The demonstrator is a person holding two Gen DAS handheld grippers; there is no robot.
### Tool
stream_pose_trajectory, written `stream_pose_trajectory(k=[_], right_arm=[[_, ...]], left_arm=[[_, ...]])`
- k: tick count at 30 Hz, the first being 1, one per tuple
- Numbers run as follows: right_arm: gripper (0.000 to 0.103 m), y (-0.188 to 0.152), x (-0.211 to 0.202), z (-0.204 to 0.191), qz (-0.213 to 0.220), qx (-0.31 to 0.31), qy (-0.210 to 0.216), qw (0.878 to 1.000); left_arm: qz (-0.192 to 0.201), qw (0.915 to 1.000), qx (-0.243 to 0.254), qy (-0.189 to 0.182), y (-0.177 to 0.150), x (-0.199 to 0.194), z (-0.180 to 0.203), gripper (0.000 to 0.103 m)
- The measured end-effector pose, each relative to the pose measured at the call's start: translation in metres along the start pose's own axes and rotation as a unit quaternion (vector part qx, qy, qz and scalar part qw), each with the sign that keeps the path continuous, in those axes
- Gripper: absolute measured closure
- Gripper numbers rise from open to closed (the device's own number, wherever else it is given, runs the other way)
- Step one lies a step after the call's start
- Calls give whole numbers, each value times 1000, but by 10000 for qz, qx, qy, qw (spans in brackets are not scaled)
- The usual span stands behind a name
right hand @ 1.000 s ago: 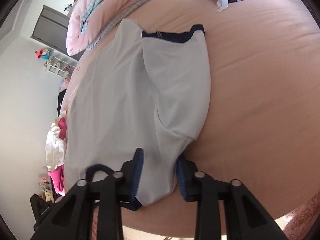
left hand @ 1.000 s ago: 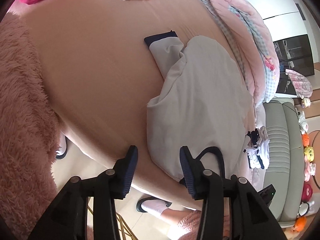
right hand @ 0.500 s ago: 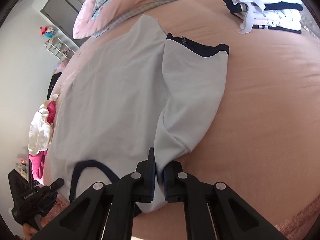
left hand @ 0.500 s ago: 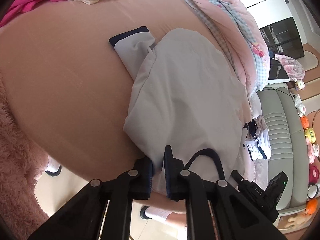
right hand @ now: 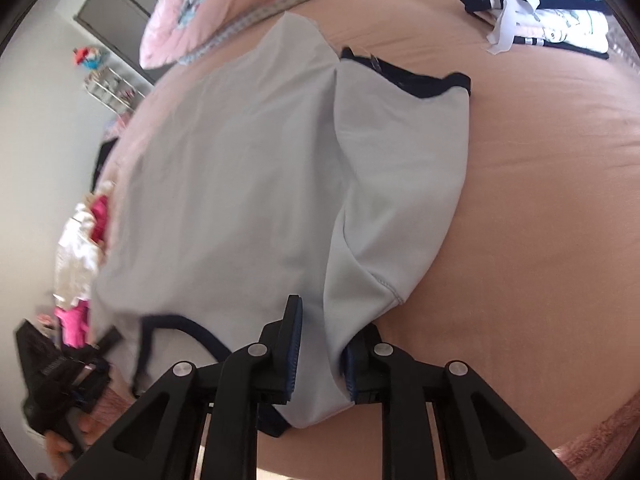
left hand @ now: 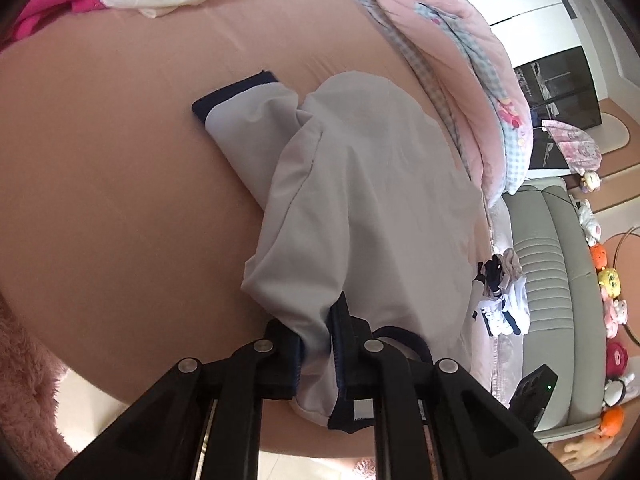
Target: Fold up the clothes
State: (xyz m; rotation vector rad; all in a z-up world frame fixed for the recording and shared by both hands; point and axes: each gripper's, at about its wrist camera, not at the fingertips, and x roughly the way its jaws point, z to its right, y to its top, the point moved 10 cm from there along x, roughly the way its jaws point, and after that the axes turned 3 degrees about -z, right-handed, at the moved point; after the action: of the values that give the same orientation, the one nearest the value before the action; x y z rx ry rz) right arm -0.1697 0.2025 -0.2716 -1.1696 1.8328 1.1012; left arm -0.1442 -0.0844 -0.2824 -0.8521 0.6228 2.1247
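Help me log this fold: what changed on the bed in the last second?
Both jaws closed onto the grey shirt near its collar: the left hand-held gripper and right hand-held gripper each now pinch a shoulder; the right's jaws have just eased slightly wider. Its sleeves and the bed look unchanged.

The pale grey navy-trimmed shirt hides the right claw's pads where cloth bunches between them. The left edge of that view is smeared (motion blur), so the pink and white clothes heap and the hand below it stay indistinct.
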Motion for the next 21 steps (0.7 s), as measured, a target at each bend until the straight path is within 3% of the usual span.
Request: stream_pose_trajectory(k=[3,5,7,10,14,17,21], right_arm=[[87,3,3,1,128,130,143,9997],[98,5,3,-2,105,47,218,9997],[99,7,2,-4,120,58,274,9995],[99,11,-3,-8,218,1,307,9993],[101,19,-30,-13,430,-246,466,9977],[101,41,-74,-27,958,-472,653,9921],[101,77,-150,-62,1810,-745,948,9761]], left_arm=[[81,9999,34,-91,-4,5,-5,92],[-97,9998,-58,-163,-2,8,-6,92],[-375,9985,-257,-315,0,10,-8,92],[-379,9989,65,-269,9,3,-3,97],[45,9972,675,-334,28,-25,31,99],[196,9891,1319,-629,41,-58,79,100],[296,9675,2256,-1100,42,-113,146,100]])
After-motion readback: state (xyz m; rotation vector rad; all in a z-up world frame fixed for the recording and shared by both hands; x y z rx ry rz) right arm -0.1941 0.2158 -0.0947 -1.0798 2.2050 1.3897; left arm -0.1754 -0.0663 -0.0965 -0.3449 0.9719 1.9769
